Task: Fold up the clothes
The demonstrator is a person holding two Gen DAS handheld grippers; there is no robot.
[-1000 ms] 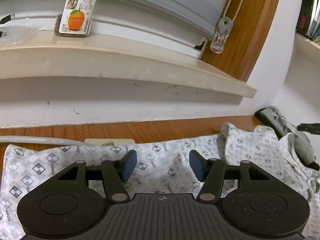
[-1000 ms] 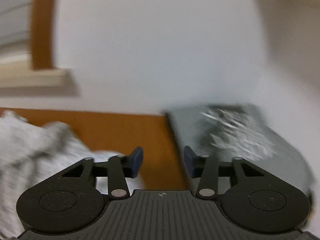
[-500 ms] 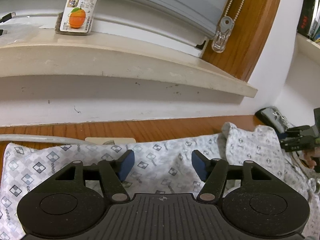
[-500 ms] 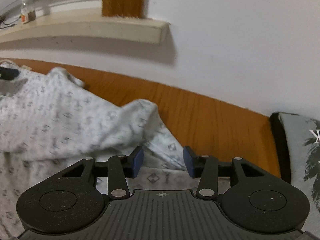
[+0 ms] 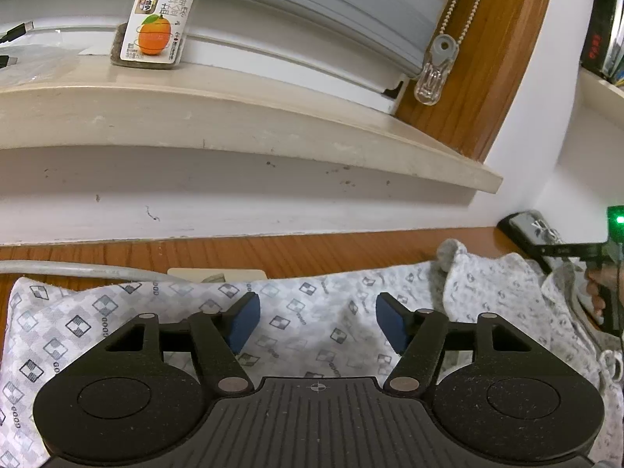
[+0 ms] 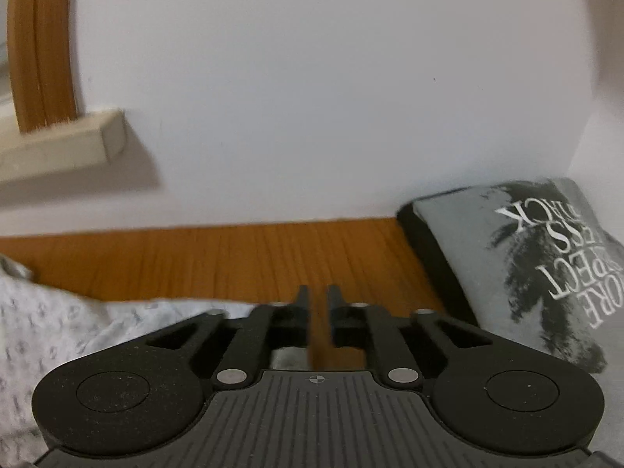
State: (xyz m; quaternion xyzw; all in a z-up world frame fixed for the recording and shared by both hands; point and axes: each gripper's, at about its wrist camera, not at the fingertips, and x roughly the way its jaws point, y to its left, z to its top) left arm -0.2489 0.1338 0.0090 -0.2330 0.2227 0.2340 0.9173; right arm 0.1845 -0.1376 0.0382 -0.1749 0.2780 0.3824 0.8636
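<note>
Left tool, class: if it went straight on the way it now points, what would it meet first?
The left tool, jaws opening with nothing between them, points down at the patterned garment spread on the wooden table. It would probably meet that cloth first, though depth is hard to judge.

A patterned garment lies spread on the counter, which runs along the wall. Above it, a jar stands on the windowsill. A cable lies behind the garment's left end. A folded shirt sits at the counter's right end, apart from the garment.
</note>
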